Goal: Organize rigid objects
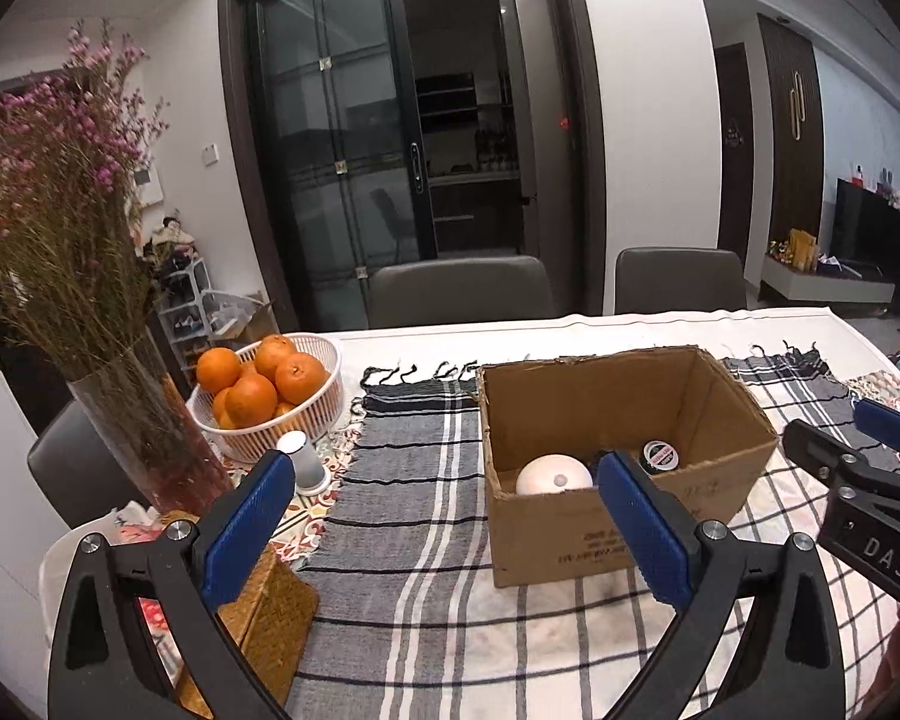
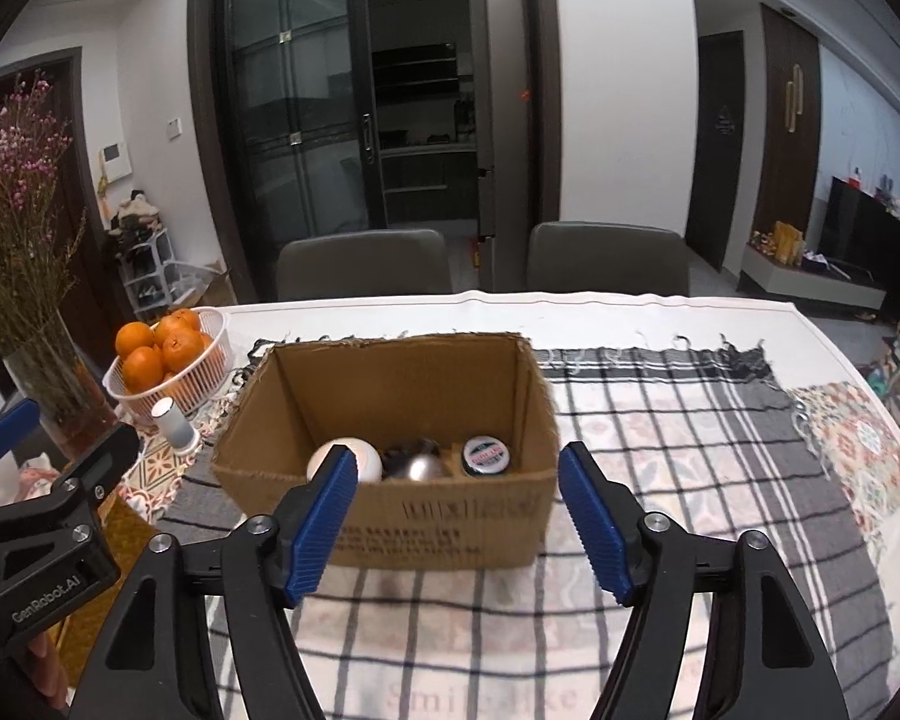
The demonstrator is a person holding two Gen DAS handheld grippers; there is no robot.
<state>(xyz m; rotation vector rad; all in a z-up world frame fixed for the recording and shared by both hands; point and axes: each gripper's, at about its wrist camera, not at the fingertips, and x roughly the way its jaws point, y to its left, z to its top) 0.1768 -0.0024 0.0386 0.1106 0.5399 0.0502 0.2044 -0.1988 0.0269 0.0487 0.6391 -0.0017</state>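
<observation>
Left gripper (image 1: 450, 516): jaws wide apart, empty.
Right gripper (image 2: 459, 519): jaws spread, empty.
Cardboard box (image 2: 438, 528): holds white ball (image 2: 363, 459), metal ball (image 2: 420, 468), black jar (image 2: 486, 456).

Left hand-held gripper (image 2: 6, 444) – "GenRobot.AI"; tablecloth (image 2: 690, 450) – "Smile".

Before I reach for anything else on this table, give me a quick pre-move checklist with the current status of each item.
1. Left gripper empty, jaws apart: ok.
2. Right gripper empty, jaws apart: ok.
3. Cardboard box upright, top open: ok.
4. White ball, metal piece and capped jar lying inside the box: ok.
5. Small white bottle still outside the box, beside the orange basket: not ok.
6. More loose items out of view: cannot tell.
</observation>
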